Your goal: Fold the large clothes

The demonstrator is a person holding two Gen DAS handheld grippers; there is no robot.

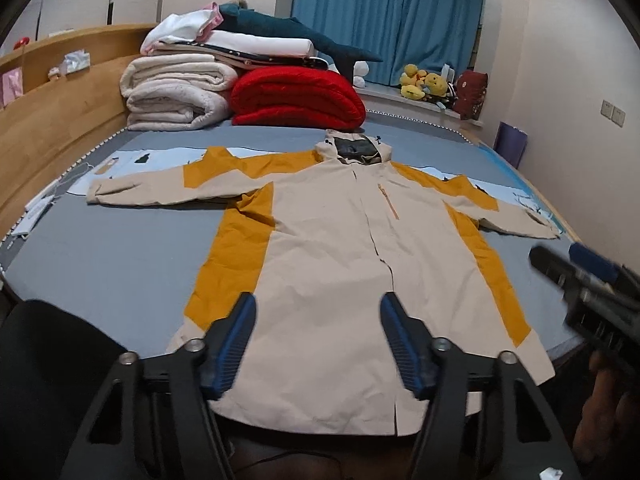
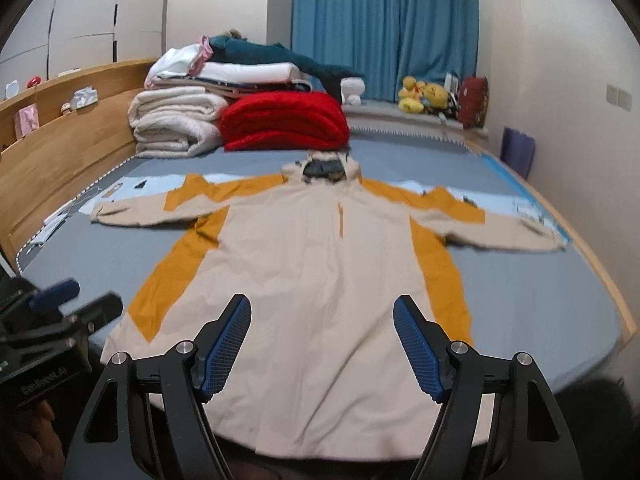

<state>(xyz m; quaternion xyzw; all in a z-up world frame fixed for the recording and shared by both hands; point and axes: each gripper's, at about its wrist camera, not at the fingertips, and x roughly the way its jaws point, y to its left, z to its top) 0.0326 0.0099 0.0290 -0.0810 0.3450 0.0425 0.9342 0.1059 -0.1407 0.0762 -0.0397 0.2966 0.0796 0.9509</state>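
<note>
A: What does your left camera show?

B: My left gripper (image 1: 318, 340) hangs over the near hem of the jacket (image 1: 340, 264), its two fingers (image 1: 236, 344) spread wide with nothing between them. The jacket lies flat on the bed (image 1: 120, 264), front up, hood (image 1: 354, 148) at the far end, both sleeves stretched out left and right. At the right edge I see my right gripper (image 1: 576, 264), blurred, above the bed just beside the jacket's right side.

A: And behind the jacket?

B: A red blanket (image 1: 298, 98) and a white quilt (image 1: 178, 94) stacked at the far end, with blue curtains (image 1: 388, 16) beyond.

A: Now the right camera?

B: My right gripper (image 2: 322, 340) is also agape and empty, above the jacket's (image 2: 316, 280) near half. The hem runs under its fingers (image 2: 418, 344). My left gripper (image 2: 76, 300) shows at the left edge, near the jacket's left hem corner, over the bed (image 2: 540, 300). This view is slightly blurred.
</note>
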